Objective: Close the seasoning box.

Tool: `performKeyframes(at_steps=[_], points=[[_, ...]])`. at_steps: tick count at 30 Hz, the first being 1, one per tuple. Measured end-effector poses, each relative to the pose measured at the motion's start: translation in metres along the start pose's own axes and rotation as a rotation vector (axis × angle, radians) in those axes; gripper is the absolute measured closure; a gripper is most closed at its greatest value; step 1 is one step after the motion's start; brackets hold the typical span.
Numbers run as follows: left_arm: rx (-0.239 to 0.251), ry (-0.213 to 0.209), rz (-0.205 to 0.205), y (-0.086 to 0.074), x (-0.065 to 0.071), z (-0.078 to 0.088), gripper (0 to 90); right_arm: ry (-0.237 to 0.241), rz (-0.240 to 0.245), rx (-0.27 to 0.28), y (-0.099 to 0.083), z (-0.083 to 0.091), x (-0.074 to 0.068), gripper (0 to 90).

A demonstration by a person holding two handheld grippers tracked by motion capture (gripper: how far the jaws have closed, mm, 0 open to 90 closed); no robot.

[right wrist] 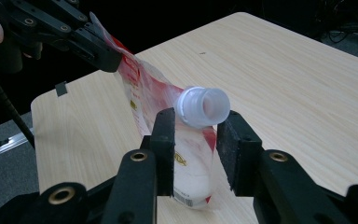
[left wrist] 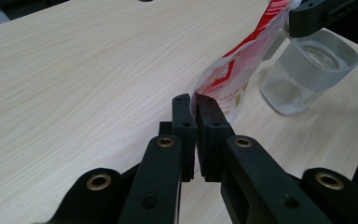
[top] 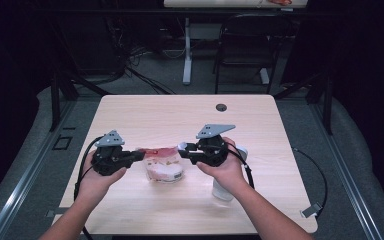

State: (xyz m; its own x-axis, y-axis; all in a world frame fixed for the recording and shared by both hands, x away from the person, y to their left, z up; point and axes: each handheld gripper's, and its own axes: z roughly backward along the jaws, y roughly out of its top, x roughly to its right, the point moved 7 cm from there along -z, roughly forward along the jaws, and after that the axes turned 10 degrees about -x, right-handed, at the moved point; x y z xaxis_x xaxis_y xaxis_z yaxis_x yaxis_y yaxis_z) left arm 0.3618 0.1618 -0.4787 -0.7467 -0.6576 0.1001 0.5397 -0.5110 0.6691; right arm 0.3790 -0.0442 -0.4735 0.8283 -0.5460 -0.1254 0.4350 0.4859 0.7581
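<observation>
Pale wooden table [top: 145,112], dark room

table [top: 145,115]: pale wood, fine lengthwise grain, one small dark round hole near the far edge. pouch [top: 164,163]: clear film, red band along the top, red print on a white lower half, a barcode at the base. pouch spout [right wrist: 203,107]: white. jar [left wrist: 307,70]: clear, frosted glass. left claw [left wrist: 196,103]: matt black, brass-coloured pivot pins. right claw [right wrist: 196,129]: matt black, same brass-coloured pins. plates on top of both: grey. cables: black. floor [top: 180,75]: grey.
</observation>
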Motion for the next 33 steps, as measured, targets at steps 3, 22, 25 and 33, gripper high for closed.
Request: performKeyframes(at_steps=[3,22,25,33], points=[[0.008,-0.007,0.001,0.001,0.002,0.001,87.4,0.009,-0.012,0.009,0.000,0.004,-0.001,69.0],[0.001,-0.077,-0.047,0.007,0.037,-0.016,87.4,-0.016,0.007,-0.036,-0.029,0.042,-0.007,69.1],[0.008,-0.078,-0.047,0.006,0.040,-0.016,87.2,-0.018,0.009,-0.041,-0.033,0.044,-0.008,69.1],[0.022,-0.080,-0.057,0.004,0.043,-0.016,82.9,-0.015,-0.001,-0.035,-0.038,0.046,-0.009,69.1]])
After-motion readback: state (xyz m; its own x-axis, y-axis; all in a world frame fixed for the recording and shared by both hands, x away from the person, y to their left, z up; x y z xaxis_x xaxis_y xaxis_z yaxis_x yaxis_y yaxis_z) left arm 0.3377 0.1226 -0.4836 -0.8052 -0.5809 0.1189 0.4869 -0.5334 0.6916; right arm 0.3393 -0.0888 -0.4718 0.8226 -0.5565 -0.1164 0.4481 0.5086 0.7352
